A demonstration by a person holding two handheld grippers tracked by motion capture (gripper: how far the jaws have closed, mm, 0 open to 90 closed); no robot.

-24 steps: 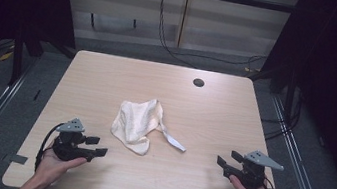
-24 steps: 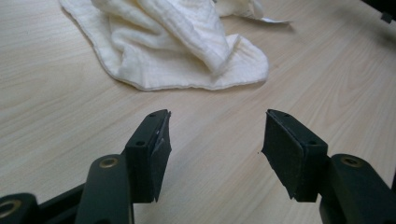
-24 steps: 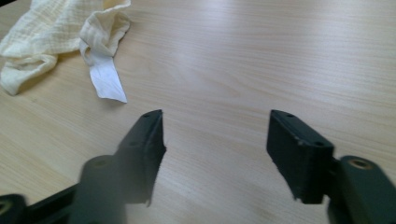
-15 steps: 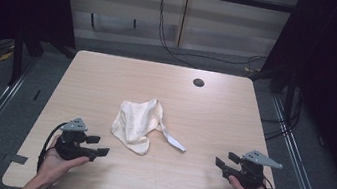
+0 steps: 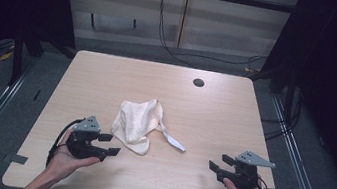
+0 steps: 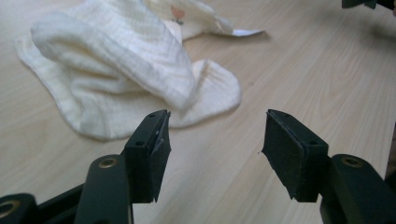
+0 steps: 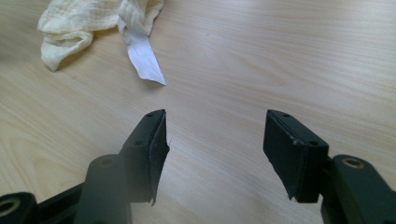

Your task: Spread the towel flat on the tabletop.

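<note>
Cream cloth point(image 5: 136, 122), crumpled in a loose heap, lies near the middle of the wooden table point(image 5: 213, 116), and we see a white tag point(image 5: 172, 140) trailing from its right side, perhaps a label or strap. Our left gripper point(image 5: 109, 144) sits just beside the cloth's near edge, jaws released and holding nothing. Our right gripper point(image 5: 220, 163) is well apart from it toward the table's right, jaws likewise spread over bare wood. A dark round hole point(image 5: 198, 83) marks the far side.
</note>
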